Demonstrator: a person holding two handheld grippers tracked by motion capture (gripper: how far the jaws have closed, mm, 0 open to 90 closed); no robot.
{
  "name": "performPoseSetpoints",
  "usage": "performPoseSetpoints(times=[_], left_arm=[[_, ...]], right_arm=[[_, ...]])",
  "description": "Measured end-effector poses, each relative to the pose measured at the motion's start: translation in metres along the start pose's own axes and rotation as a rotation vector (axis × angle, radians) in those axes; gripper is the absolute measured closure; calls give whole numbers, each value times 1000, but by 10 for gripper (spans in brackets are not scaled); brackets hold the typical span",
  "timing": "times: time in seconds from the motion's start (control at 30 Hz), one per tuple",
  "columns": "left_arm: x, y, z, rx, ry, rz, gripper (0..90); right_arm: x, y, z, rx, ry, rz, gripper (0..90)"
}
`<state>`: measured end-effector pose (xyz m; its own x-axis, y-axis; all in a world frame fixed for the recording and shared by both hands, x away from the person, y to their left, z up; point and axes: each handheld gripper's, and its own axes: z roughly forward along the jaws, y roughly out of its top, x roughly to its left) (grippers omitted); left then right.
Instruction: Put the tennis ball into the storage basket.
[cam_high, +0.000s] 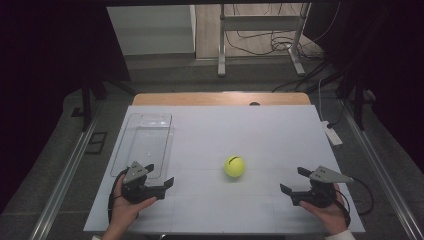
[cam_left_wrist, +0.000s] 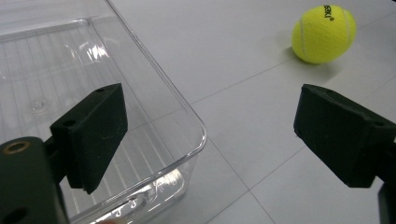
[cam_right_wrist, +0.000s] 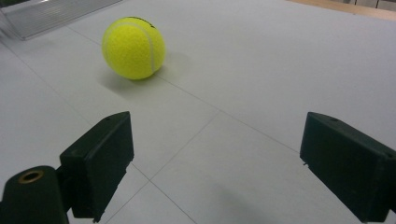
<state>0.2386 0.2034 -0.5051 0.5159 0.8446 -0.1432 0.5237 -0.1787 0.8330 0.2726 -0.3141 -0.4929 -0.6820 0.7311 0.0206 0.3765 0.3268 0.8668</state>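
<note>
A yellow tennis ball (cam_high: 234, 166) is sitting on the white table (cam_high: 260, 130), roughly in the middle, well apart from both grippers and touching neither.

The left gripper (cam_high: 161, 176) is resting near the front left edge, held in the person's left hand (cam_high: 127, 209). Its jaws are standing wide apart with nothing between them. In the left gripper view one jaw is hanging over the near corner of a clear plastic tray (cam_left_wrist: 154, 79), the other over bare table, with the ball (cam_left_wrist: 323, 33) lying ahead and off to the right.

The right gripper (cam_high: 295, 181) is sitting near the front right edge in the right hand (cam_high: 330, 212). Its jaws are also spread wide and gripping nothing. The right gripper view is showing the ball (cam_right_wrist: 133, 47) ahead and to the left, beyond the jaws.

The tray (cam_high: 131, 150) is lying along the table's left side, just beyond the left gripper.
</note>
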Motion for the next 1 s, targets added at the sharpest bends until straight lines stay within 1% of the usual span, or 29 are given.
performPoseSetpoints(times=[0.4,0.53,0.73,1.0], left_arm=[[0,0,-1,-9,1,9,110],[1,0,-1,-15,-1,7,111],[1,0,-1,-13,-1,9,112],[0,-1,-1,-11,-5,13,114]], right_arm=[[1,1,1,4,7,-6,103],[3,2,2,9,8,-16,105],[3,1,0,5,0,-7,106],[3,1,2,11,-4,-8,106]])
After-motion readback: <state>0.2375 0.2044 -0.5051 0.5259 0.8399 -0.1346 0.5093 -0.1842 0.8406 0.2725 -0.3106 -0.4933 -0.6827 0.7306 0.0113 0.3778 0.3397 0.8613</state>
